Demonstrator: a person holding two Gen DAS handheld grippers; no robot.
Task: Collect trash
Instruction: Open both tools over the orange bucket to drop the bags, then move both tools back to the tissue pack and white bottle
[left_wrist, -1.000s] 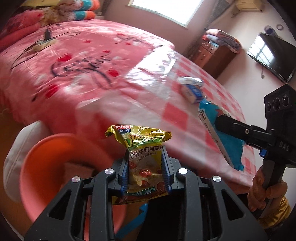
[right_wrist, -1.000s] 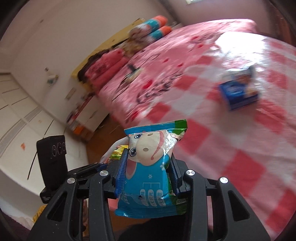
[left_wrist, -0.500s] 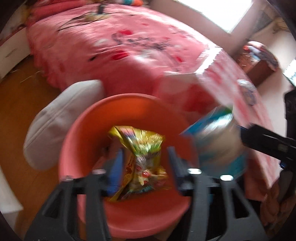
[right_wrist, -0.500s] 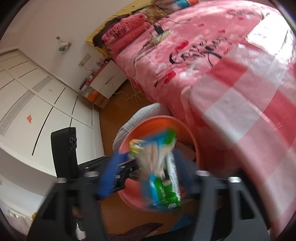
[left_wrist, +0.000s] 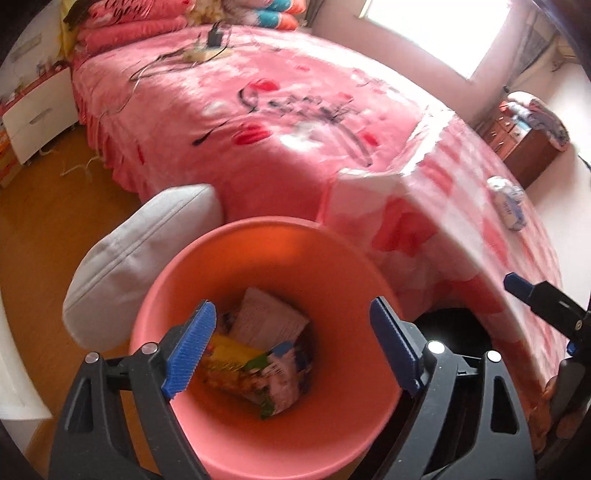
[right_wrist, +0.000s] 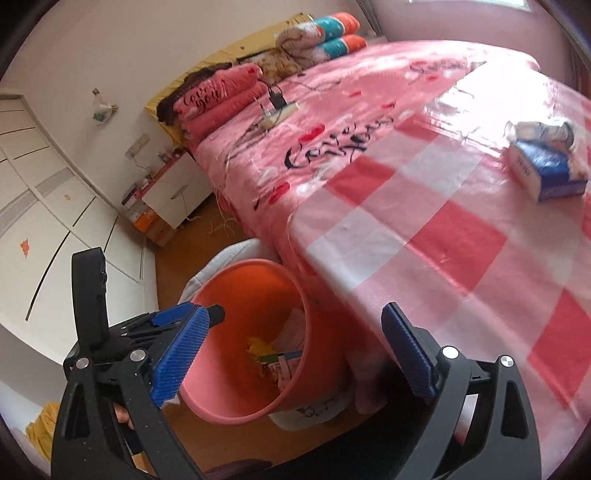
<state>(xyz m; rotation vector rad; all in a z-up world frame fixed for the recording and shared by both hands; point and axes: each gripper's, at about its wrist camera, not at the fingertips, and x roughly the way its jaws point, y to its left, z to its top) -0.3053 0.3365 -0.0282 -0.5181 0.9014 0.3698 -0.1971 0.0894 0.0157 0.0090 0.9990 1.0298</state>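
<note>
Wrappers (left_wrist: 255, 365) lie in pink bin (left_wrist: 280, 243), lettering blurred; pillow (right_wrist: 218, 92) reads "Love you".

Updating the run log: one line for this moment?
left gripper: opening, empty | right gripper: opening, empty | wrappers: in orange plastic bin | blue carton: on checked cloth

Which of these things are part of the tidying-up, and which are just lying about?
Part of the job:
- orange bin
- wrappers in it
- blue box and crumpled wrapper on the checked cloth
- left claw, right claw, both opening, empty

Just lying about:
- charger
- folded blankets
- white cushion
</note>
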